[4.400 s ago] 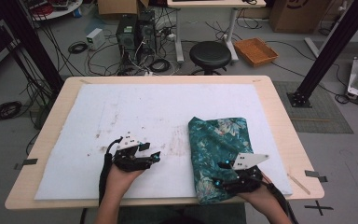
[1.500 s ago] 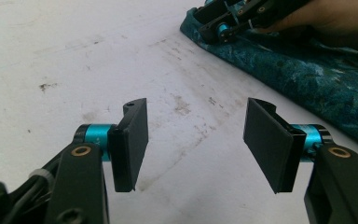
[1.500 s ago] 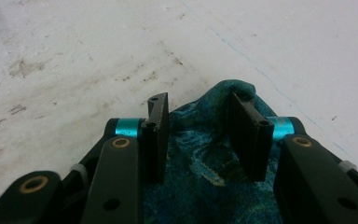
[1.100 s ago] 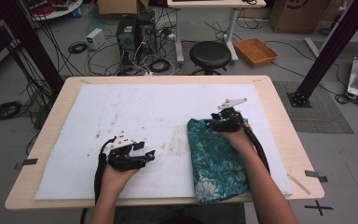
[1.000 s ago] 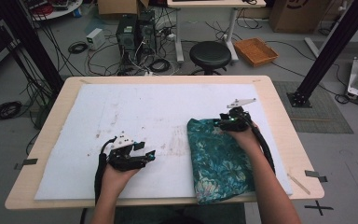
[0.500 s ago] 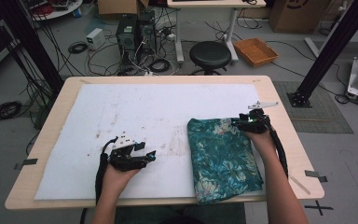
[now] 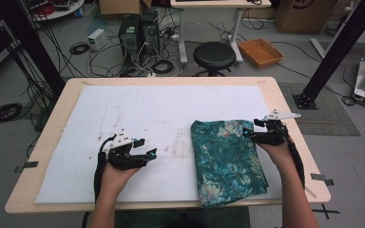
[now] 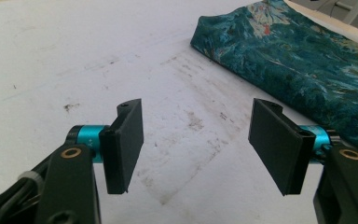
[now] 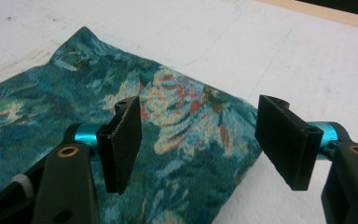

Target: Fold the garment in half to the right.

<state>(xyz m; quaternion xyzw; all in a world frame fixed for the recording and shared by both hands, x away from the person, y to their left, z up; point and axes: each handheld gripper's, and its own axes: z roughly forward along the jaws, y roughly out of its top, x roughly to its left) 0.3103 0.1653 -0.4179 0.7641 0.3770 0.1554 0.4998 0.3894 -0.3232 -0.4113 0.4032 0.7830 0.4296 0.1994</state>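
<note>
A folded teal cloth with a flower print [image 7: 228,159] lies flat on the right half of the white mat [image 7: 161,114]. My right gripper [image 7: 248,134] hovers at the cloth's far right corner, open, its jaws wide apart over the printed fabric [image 9: 177,121] with nothing between them. My left gripper [image 7: 148,148] rests on the mat left of the cloth, also open and empty; the cloth's near edge [image 8: 307,65] lies ahead and to the right of its jaws [image 8: 196,144].
The mat covers a wooden table [image 7: 52,137], stained in its middle [image 7: 171,147]. Beyond the far edge stand a black stool [image 7: 214,54], computer towers with cables [image 7: 138,38] and an orange tray [image 7: 260,51]. A black frame leg [image 7: 323,71] rises at right.
My right gripper has moved from the cloth's far middle out to its far right corner, spreading the cloth wider and flatter, and now stands open. The left gripper has stayed put.
</note>
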